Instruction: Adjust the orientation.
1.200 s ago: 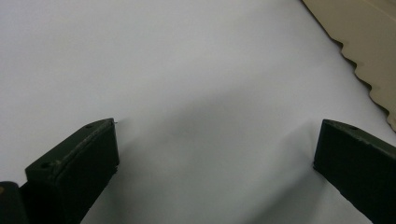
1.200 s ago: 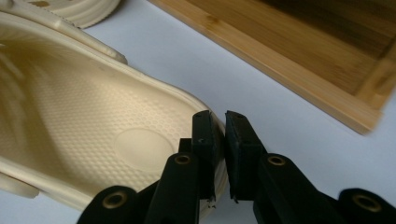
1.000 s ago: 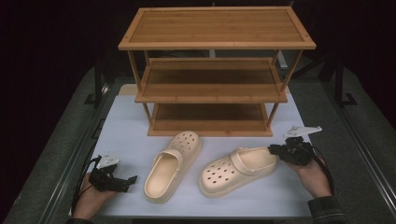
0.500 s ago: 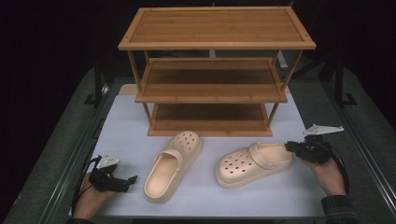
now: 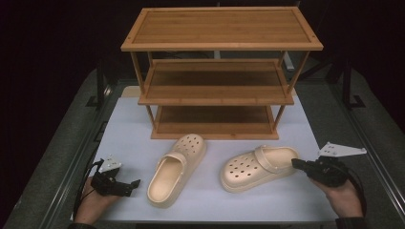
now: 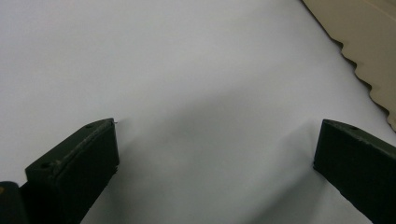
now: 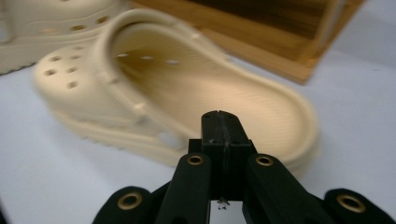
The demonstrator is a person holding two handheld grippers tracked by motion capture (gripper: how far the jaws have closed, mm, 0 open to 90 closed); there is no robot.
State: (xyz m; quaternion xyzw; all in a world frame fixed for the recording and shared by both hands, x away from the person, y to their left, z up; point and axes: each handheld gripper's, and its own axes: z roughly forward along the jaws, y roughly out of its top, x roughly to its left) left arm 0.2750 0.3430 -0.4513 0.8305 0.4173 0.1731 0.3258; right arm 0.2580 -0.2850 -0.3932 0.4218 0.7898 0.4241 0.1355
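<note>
Two beige clogs lie on the white mat in front of a wooden rack. The left clog (image 5: 174,169) points away, and its sole edge (image 6: 369,42) shows in the left gripper view. The right clog (image 5: 258,167) lies crosswise with its heel to the right. My right gripper (image 5: 296,163) is at that heel; its jaws have just been closing and now meet with nothing between them (image 7: 219,121), the clog's heel rim (image 7: 187,84) just beyond. My left gripper (image 5: 135,183) rests near the mat's front left, its jaws wide apart (image 6: 217,140) over bare mat.
The three-shelf wooden rack (image 5: 219,95) stands at the back of the white mat (image 5: 129,138); its bottom shelf edge (image 7: 261,42) lies just past the right clog. Dark grey table borders flank the mat.
The right clog slid to the right together with my right gripper, then stayed put while the gripper shifted slightly toward the front edge. My left gripper has not moved.
</note>
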